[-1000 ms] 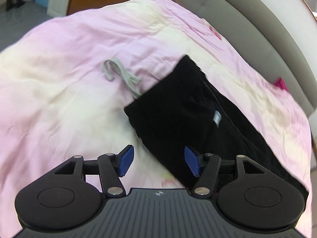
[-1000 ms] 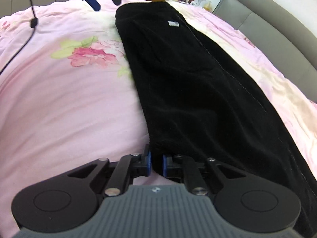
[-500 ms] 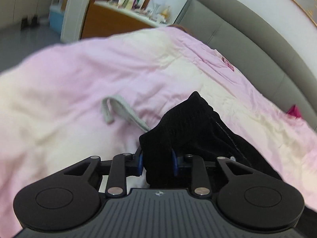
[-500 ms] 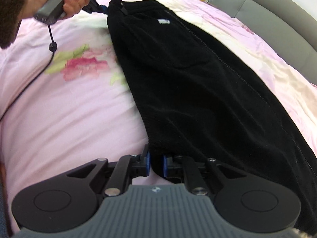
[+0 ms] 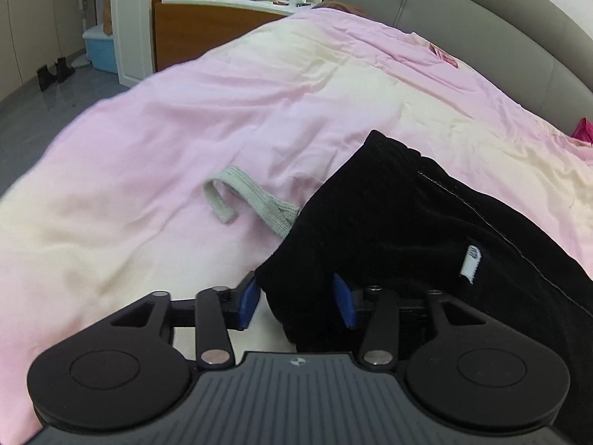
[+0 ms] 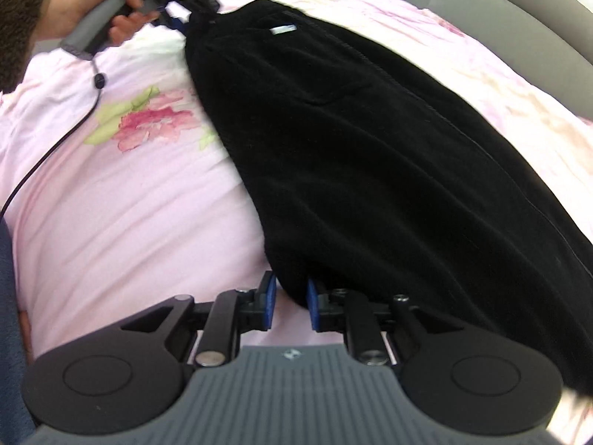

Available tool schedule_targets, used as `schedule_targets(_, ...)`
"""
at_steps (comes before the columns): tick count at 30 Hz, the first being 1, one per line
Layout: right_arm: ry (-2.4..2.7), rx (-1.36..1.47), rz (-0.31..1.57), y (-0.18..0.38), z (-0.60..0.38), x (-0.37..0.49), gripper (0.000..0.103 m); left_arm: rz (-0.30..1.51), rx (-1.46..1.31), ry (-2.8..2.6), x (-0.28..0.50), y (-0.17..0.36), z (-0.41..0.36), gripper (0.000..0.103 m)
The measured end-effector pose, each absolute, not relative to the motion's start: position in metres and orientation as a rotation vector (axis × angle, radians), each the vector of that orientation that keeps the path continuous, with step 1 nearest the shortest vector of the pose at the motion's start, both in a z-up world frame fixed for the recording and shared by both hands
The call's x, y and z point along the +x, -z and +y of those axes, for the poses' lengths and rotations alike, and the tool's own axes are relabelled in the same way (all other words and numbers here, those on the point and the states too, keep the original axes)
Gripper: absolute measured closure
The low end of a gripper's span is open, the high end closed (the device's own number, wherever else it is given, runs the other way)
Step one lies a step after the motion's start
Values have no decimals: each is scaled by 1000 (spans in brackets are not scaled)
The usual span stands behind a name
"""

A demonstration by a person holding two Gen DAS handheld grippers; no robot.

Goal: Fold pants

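Observation:
Black pants (image 5: pixel 389 230) lie lengthwise on the pink duvet, with a white label (image 5: pixel 470 259) near the waist. A bunched waist corner fills the gap in my left gripper (image 5: pixel 296 302); both blue pads touch it while the jaws are opening. From the right wrist view this left gripper (image 6: pixel 181 22) holds that corner raised at the far end of the pants (image 6: pixel 370 148). My right gripper (image 6: pixel 291 302) pinches the near hem edge, its jaws opening slightly with cloth still pressed between the pads. A grey drawstring (image 5: pixel 255 204) trails out from the waist.
The pink duvet (image 6: pixel 111 204) has a flower print (image 6: pixel 148 118). A grey padded headboard (image 5: pixel 500 29) runs along the right side. A counter with bottles (image 5: pixel 229 0) stands beyond the bed. A hand (image 6: pixel 122 3) and a black cable (image 6: pixel 55 148) are at the left.
My left gripper went from open beside the waist to gripping its corner and lifting it, and its jaws now stand wider. The right gripper's pads have parted a little on the hem.

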State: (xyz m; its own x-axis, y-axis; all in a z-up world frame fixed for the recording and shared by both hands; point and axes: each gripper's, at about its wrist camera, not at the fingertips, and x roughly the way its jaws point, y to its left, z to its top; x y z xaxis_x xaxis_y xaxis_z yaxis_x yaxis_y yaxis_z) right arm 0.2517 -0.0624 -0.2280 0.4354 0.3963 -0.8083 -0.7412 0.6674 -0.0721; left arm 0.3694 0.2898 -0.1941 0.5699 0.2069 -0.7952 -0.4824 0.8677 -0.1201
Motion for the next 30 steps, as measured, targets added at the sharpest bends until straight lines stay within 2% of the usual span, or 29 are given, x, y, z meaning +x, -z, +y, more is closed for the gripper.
schedule_targets(4, -674, -341, 881, 213, -108, 252, 89, 858, -248, -397, 354, 166, 259, 51)
schedule_targets(10, -449, -72, 909, 185, -223, 271, 74, 887, -294, -250, 350, 149, 195, 51)
schedule_targets(12, -345, 36, 915, 177, -274, 280, 65, 899, -292, -198, 355, 150, 168, 51)
schedule_targets(14, -234, 151, 922, 170, -328, 290, 64, 905, -263, -130, 361, 151, 137, 51)
schedule_targets(18, -57, 365, 916, 161, -440, 308, 51, 922, -138, 19, 383, 156, 65, 52)
schedule_targets(24, 71, 439, 868, 158, -549, 345, 51, 954, -14, 147, 420, 174, -23, 55)
schedule_targets(30, 72, 469, 817, 153, -622, 430, 52, 974, 26, 185, 457, 188, -73, 55)
